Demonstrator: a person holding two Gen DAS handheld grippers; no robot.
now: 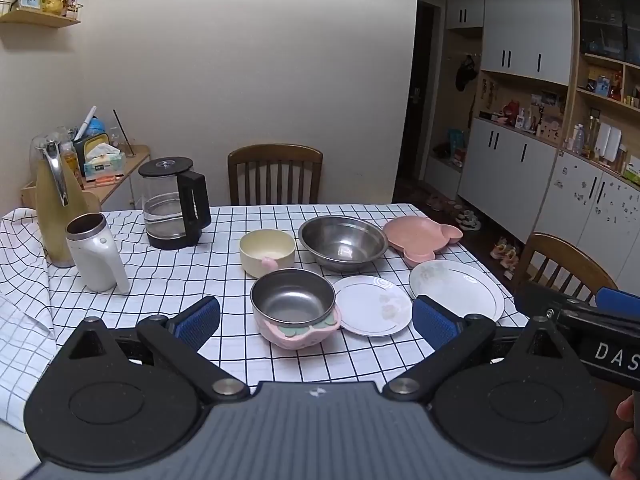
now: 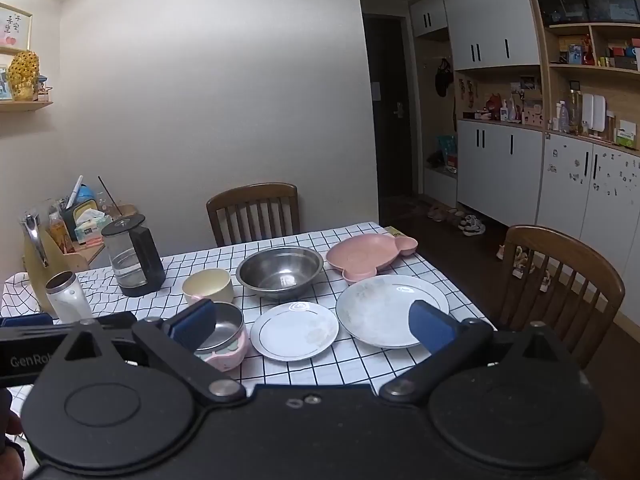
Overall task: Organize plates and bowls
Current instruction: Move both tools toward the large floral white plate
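On the checked tablecloth [image 1: 168, 280] lie a cream bowl [image 1: 267, 252], a large steel bowl [image 1: 343, 242], a pink bear-shaped plate [image 1: 420, 236], a small steel bowl in a pink holder [image 1: 294, 304], a small white plate [image 1: 374, 305] and a large white plate [image 1: 456, 290]. My left gripper [image 1: 316, 322] hangs open above the near table edge, with the small steel bowl ahead between its fingers, untouched. My right gripper [image 2: 312, 326] is open too, hovering in front of the small white plate [image 2: 294, 330] and the large white plate [image 2: 390, 310].
A glass kettle [image 1: 174, 202], a white mug [image 1: 96, 252] and a yellow thermos [image 1: 56, 208] stand at the table's left. Wooden chairs sit at the far side [image 1: 275, 174] and at the right [image 2: 560, 280]. Cabinets [image 2: 500, 168] line the right wall.
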